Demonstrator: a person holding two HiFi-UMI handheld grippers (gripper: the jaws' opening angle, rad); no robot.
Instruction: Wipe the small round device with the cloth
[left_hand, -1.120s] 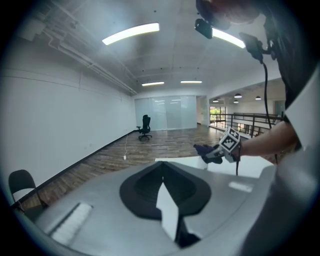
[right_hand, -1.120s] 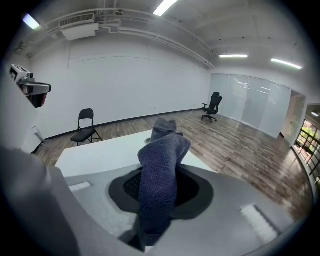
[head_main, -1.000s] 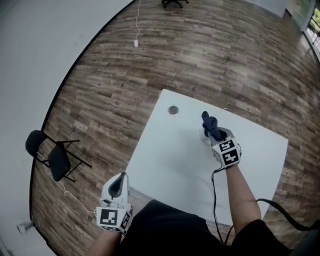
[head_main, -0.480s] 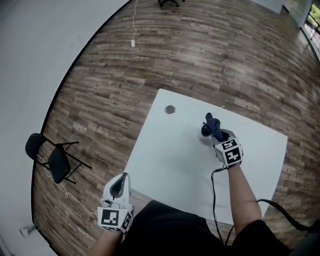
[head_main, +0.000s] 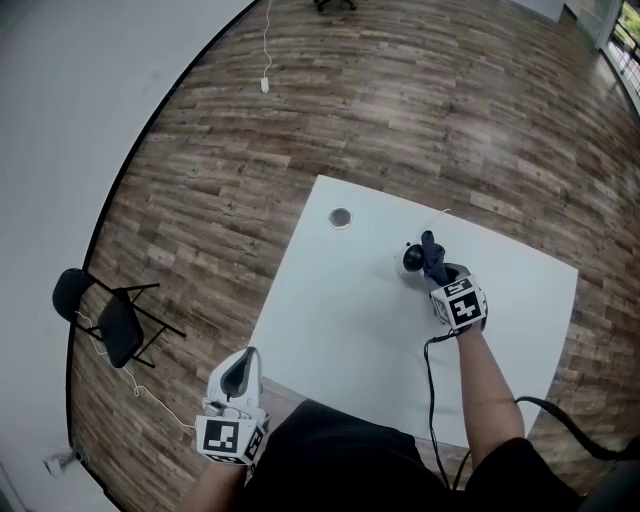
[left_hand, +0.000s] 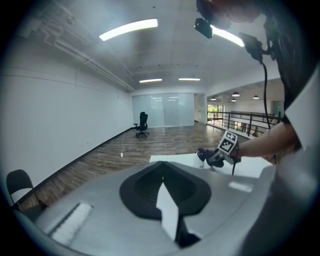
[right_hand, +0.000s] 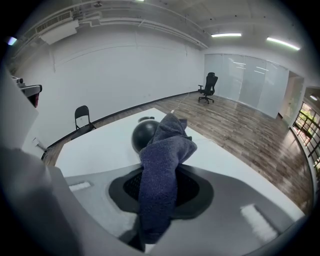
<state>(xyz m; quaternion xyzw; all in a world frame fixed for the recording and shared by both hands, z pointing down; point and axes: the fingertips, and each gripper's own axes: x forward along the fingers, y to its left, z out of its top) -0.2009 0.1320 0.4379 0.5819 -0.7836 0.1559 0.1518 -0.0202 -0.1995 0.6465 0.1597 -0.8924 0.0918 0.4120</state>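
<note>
Right gripper view is showing the relation that matters: the device (right_hand: 144, 136), a dark ball, is sitting on the table (right_hand: 95, 145) just ahead of the jaws and a little to the left of their line. The cloth (right_hand: 165, 165) is standing between the two. The right gripper (head_main: 440, 278) is clamping the cloth's lower end with its jaws narrow, and the cloth's long axis is running forward along the line in which the jaws are pointing. Its loose top is leaning over the right side of the ball. The two seem to be touching there, but I cannot be sure of it.

In the head view the device (head_main: 410, 260) is lying towards the far side of the table (head_main: 340, 330), and the cloth (head_main: 432, 252) is covering its right edge. I am judging that the coming wipe is asking for a short push forward and to the left, so that the cloth is dragging across the ball.

The right hand is much the nearer one. Its forearm is reaching out over the table, and the gripper is tilting steeply down and forward.

The left gripper (head_main: 243, 358) is hanging well apart, beside the near edge of the table and not over it. Its jaws are resting together with nothing between them.
</note>
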